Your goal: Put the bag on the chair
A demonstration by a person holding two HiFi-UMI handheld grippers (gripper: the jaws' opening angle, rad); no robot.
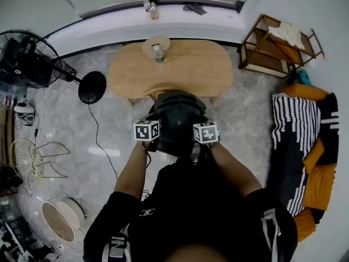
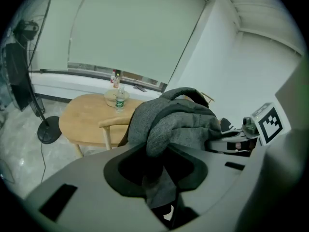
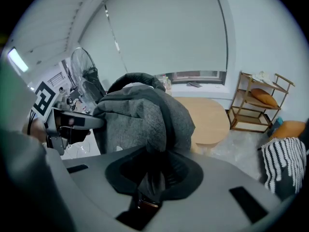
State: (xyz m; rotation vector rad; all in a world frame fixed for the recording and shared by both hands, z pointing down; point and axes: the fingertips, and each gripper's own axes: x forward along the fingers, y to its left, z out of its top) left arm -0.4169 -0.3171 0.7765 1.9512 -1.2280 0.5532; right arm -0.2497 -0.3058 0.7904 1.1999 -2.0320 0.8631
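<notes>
A dark grey fabric bag hangs in front of me, held up between both grippers. My left gripper is shut on a fold of the bag's cloth, which runs down between its jaws. My right gripper grips the bag from the other side, with a strip of fabric pinched in its jaws. The wooden chair stands just past the bag, at the near edge of the oval table; only its backrest shows. In the head view the bag covers the chair's seat.
On the table stand a plastic bottle and a shallow bowl. A standing fan with a round base is at the left. A wooden shelf and an orange sofa with a striped blanket are at the right.
</notes>
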